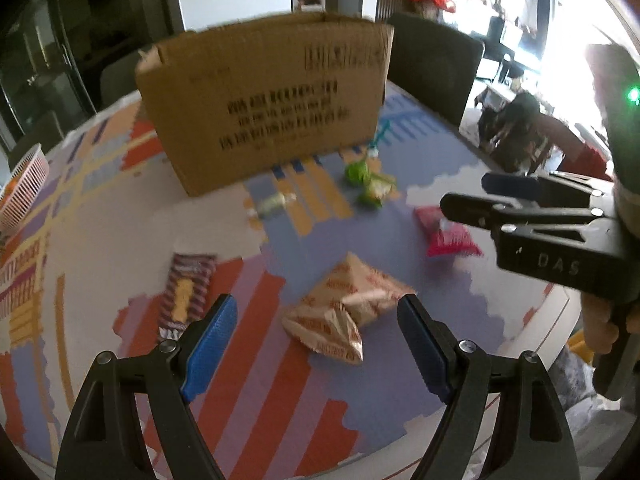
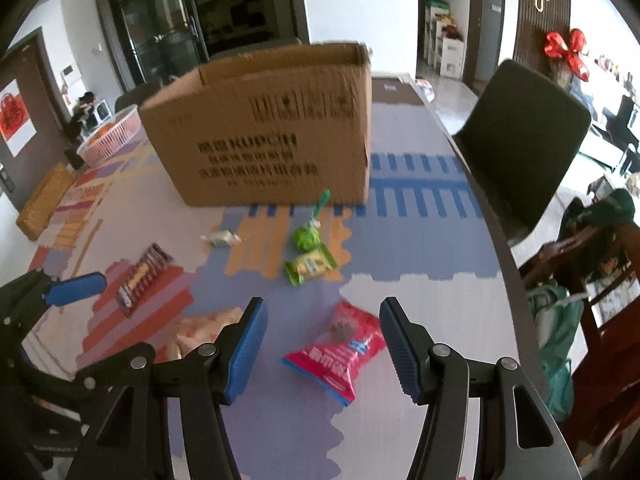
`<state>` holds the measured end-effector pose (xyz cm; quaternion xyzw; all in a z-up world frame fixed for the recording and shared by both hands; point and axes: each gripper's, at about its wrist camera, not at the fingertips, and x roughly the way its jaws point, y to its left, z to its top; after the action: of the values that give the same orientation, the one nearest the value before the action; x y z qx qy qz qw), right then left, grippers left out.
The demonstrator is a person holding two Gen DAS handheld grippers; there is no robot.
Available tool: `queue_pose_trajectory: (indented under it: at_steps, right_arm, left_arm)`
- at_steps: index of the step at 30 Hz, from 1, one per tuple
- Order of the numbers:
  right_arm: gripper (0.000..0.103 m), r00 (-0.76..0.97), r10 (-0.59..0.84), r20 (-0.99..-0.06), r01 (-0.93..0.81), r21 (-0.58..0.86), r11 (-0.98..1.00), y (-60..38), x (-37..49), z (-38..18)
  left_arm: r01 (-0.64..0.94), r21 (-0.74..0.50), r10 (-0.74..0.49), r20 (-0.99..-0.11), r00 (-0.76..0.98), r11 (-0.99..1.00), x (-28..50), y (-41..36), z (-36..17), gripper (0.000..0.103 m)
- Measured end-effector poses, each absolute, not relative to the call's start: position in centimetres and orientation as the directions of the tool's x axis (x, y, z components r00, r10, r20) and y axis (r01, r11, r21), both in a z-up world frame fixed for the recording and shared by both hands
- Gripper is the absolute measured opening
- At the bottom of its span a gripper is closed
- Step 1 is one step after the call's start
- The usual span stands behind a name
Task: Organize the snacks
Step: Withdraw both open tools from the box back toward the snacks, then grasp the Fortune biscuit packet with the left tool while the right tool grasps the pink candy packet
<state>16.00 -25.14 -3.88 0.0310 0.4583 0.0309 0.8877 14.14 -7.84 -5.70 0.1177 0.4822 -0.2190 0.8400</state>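
Your left gripper (image 1: 316,344) hangs spread and empty over the beige snack bag (image 1: 344,312), seemingly lined up to pinch it. Your right gripper (image 2: 322,344), equally wide and empty, frames the red packet (image 2: 340,348). Both snacks lie on the mat short of the open cardboard box (image 2: 264,128), their likely destination.

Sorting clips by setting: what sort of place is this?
Likely a home dining room: a table with a patterned cover, dark chairs beside it, and glass doors behind.

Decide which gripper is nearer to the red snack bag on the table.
Right. The right gripper is open directly in front of the red snack bag; the left gripper faces the beige packet, with the bag off to its right.
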Motion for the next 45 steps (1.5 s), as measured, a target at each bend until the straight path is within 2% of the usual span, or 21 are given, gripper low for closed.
queue_pose_trajectory:
  at_steps: [14, 20, 25, 29, 31, 37, 39, 45]
  right_arm:
    - [0.059, 0.497, 0.084, -0.863, 0.030, 0.113, 0.993, -26.2, 17.0, -7.4]
    - [0.059, 0.481, 0.093, -0.872, 0.040, 0.128, 0.991, -26.5, 17.3, -8.1]
    - [0.059, 0.463, 0.101, -0.881, 0.046, 0.138, 0.989, -26.8, 17.6, -8.8]
    - [0.059, 0.451, 0.096, -0.887, 0.055, 0.135, 0.989, -27.1, 17.9, -9.3]
    - [0.058, 0.444, 0.092, -0.891, 0.059, 0.132, 0.990, -27.2, 18.0, -9.6]
    - [0.044, 0.429, 0.093, -0.898, 0.048, 0.125, 0.991, -27.1, 18.1, -10.1]
    - [0.043, 0.431, 0.084, -0.898, 0.042, 0.113, 0.993, -26.9, 18.1, -10.2]
    - [0.037, 0.444, 0.075, -0.893, 0.029, 0.098, 0.995, -26.7, 17.7, -9.7]
  left_arm:
    - [0.497, -0.072, -0.274, -0.897, 0.347, 0.865, 16.0, -9.1, -9.2, 0.082]
    - [0.484, -0.118, -0.298, -0.901, 0.315, 0.867, 17.3, -9.7, -10.2, 0.078]
    - [0.474, -0.151, -0.317, -0.902, 0.294, 0.868, 18.3, -10.1, -10.7, 0.069]
    - [0.460, -0.186, -0.339, -0.900, 0.276, 0.868, 19.0, -10.0, -10.8, 0.056]
    - [0.454, -0.197, -0.344, -0.900, 0.269, 0.869, 19.1, -9.9, -10.9, 0.054]
    - [0.440, -0.216, -0.358, -0.894, 0.269, 0.871, 18.9, -9.7, -10.7, 0.048]
    - [0.432, -0.228, -0.367, -0.890, 0.270, 0.872, 18.9, -9.6, -10.6, 0.044]
    - [0.412, -0.235, -0.368, -0.887, 0.280, 0.880, 18.8, -9.3, -10.3, 0.042]
